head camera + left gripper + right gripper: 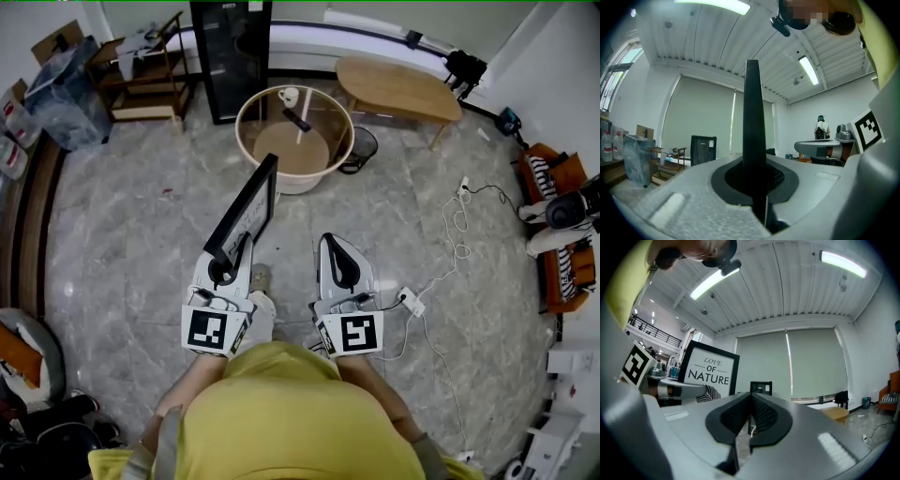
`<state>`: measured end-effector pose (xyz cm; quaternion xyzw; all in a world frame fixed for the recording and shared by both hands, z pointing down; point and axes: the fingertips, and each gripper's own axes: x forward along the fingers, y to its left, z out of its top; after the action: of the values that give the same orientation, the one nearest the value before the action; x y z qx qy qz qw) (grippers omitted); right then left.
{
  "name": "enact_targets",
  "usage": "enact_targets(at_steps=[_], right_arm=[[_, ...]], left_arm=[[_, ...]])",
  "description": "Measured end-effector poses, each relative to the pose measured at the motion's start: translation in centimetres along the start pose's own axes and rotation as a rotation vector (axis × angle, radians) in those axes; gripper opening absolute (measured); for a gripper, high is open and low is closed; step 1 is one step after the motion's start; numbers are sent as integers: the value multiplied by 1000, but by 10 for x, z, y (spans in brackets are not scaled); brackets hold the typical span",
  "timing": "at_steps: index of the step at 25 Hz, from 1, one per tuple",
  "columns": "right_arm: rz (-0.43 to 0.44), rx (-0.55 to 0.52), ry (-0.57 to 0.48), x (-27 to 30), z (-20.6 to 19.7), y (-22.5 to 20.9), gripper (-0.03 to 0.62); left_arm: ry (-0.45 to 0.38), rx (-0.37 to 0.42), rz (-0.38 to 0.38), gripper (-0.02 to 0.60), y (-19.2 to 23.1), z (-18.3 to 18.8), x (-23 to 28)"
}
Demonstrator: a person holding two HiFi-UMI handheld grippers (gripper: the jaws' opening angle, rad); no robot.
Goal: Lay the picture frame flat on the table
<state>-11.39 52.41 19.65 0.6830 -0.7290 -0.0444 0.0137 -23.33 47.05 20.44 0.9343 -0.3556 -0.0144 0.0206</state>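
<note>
My left gripper (223,270) is shut on the lower edge of a black picture frame (246,210), which stands upright in the air above the marble floor. In the left gripper view the frame (752,117) shows edge-on as a dark bar rising from between the closed pads of the left gripper (757,187). In the right gripper view its front (710,368) faces right and reads "LOVE OF NATURE". My right gripper (343,268) hangs beside it, shut with nothing in it; in its own view the right gripper (751,420) has its pads pressed together.
A round glass-topped table (251,141) with a mug (289,96) and a dark object stands just ahead. Behind it are an oval wooden table (398,86), a black cabinet (231,56) and a shelf (141,70). A power strip (411,301) and cable lie on the floor at right.
</note>
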Motion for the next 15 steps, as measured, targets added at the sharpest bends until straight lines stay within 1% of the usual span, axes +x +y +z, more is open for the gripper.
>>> enact_targets(at_steps=[3, 7, 11, 15], right_arm=[[-1, -1, 4, 42, -8, -9, -3], [-5, -8, 3, 100, -9, -23, -3], [-29, -6, 6, 155, -12, -37, -3], [-58, -6, 13, 198, -19, -52, -3]], left_arm=[[5, -8, -8, 8, 26, -7, 33], [18, -2, -27, 8, 59, -2, 80], [18, 0, -58, 8, 90, 1, 128], [16, -1, -92, 8, 115, 0, 171]])
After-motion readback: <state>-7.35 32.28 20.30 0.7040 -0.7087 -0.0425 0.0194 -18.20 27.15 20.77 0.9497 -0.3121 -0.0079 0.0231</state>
